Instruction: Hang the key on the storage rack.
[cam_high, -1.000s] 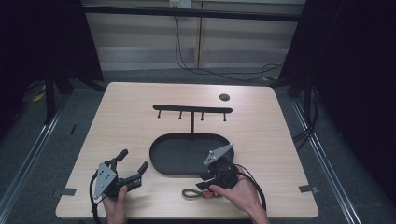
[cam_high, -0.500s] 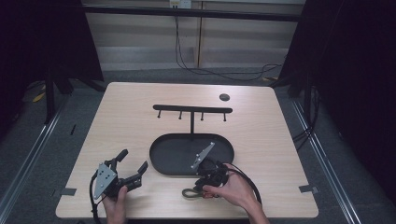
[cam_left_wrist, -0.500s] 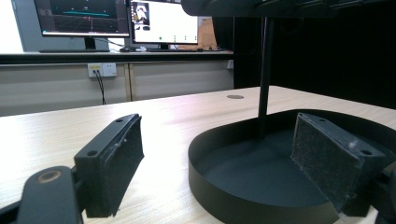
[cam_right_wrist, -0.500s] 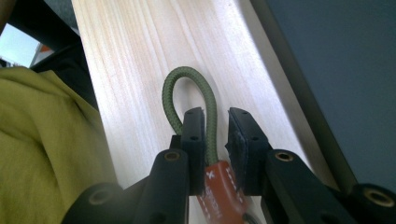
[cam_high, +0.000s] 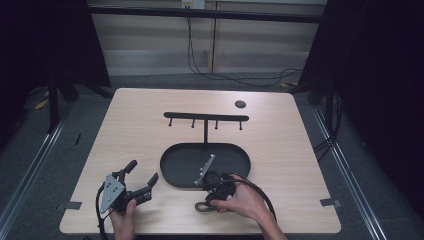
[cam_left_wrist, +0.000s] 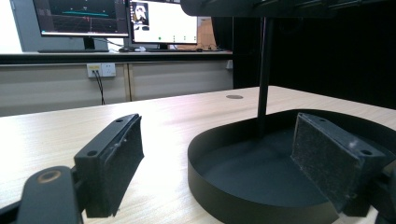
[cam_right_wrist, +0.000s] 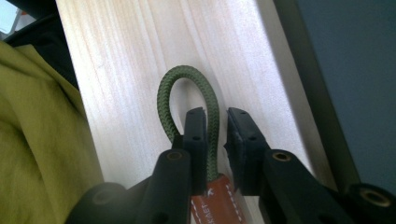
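- The green cord loop (cam_right_wrist: 186, 100) lies flat on the pale wooden table (cam_high: 125, 120), near its front edge, just ahead of the black oval tray (cam_high: 170, 160).
- In the right gripper view one side of the loop runs down between the two fingers (cam_right_wrist: 195, 133), pressed against the inner face of the left one; the other side passes outside that finger.
- A small gap shows between the cord and the other finger, so the right gripper (cam_right_wrist: 215, 116) is nearly closed around the cord but not visibly clamped on it.
- The loop's rounded end reaches beyond the fingertips; its near end joins a brown leather tab (cam_right_wrist: 217, 200) with white stitching, low between the fingers.
- From above, the right hand (cam_high: 245, 200) holds its gripper tipped steeply down at the table, with the cord loop (cam_high: 202, 206) at its tips and the grey plate slanting over the tray's front rim.
- The left gripper (cam_high: 140, 177) sits low at the table's front left, held by the left hand (cam_high: 122, 217), pointing forward and to the right toward the tray.
- Its fingers (cam_left_wrist: 114, 163) stand wide apart with nothing between them; the tray's rim and the stand's upright black post (cam_left_wrist: 264, 74) show between them farther off.
- A black rail with small pegs (cam_high: 206, 117) tops that post, across the table's middle.
- Olive-yellow fabric (cam_right_wrist: 42, 140) shows at the left edge of the right gripper view.
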